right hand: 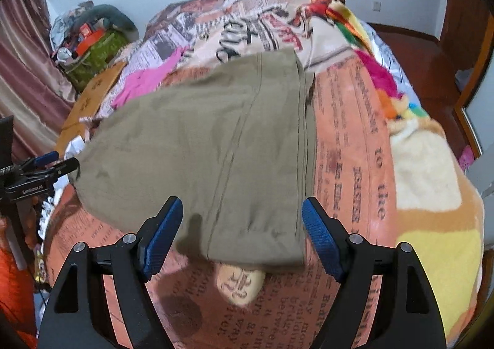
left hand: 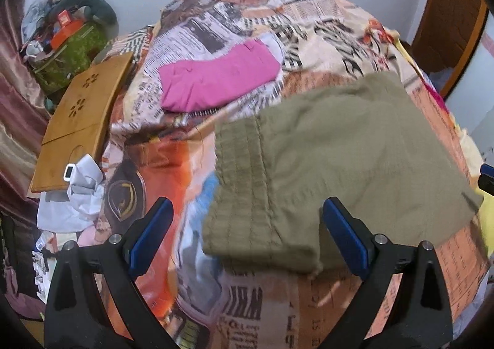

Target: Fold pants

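bedspread (right hand: 364, 145) newsprint pattern: "to the" readable right of centre in the right wrist view, rest of the English lines too blurry | left gripper (right hand: 46, 168) body, left edge of that view: small white lettering, looks like "GenRobot.AI" | bedspread bottom centre, left wrist view: bold Chinese-style characters, can't make them out

The olive pants (right hand: 216, 145) hide the bed's middle; motion blurs their near hem (stitching unreadable). The pink garment (right hand: 145, 83) shows only partly behind them.
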Demonstrator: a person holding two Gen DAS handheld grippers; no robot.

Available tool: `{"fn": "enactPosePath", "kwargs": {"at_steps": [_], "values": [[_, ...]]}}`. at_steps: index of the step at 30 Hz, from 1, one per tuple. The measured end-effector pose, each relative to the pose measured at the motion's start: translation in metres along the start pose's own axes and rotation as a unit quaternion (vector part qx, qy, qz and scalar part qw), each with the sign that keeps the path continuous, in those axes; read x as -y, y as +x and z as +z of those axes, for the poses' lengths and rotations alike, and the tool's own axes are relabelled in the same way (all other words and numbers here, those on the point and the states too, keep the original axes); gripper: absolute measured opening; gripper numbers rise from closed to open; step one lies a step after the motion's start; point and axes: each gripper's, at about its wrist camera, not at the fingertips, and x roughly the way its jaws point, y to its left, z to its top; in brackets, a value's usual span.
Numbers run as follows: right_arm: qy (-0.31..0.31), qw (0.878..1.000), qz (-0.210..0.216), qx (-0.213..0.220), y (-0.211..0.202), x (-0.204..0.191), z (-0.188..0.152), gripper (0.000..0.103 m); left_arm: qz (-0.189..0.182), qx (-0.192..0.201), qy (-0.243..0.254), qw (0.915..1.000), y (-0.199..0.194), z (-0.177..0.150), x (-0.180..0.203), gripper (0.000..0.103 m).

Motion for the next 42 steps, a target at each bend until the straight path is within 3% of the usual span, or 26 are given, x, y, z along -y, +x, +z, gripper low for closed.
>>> {"fn": "enactPosePath", "kwargs": {"at_steps": [7, 15, 27, 33, 42], "values": [[-0.004, 0.999, -0.004, 0.038, -0.004, 0.004, 0.036, 0.077, 0.012, 0.022, -0.022, 0.9994, 0.001, 0.034, -0.017, 0.098], [-0.008, 0.998, -0.015, 0.057, 0.008, 0.014, 0.068, 0.077, -0.006, -0.012, -0.055, 0.9984, 0.041, 0.069, -0.032, 0.098], [0.000, 0.999, -0.031, 0.036, 0.063, 0.045, 0.115, 0.077, 0.024, -0.049, -0.026, 0.9982, 0.098, 0.089, -0.038, 0.098], [-0.012, 0.999, -0.037, 0.015, 0.107, 0.058, 0.141, 0.077, 0.015, -0.075, -0.032, 0.9966, 0.123, 0.085, -0.042, 0.099], [-0.006, 1.000, -0.021, -0.007, 0.151, 0.075, 0.163, 0.077, 0.006, -0.078, -0.034, 0.9963, 0.136, 0.083, -0.037, 0.099]]}}
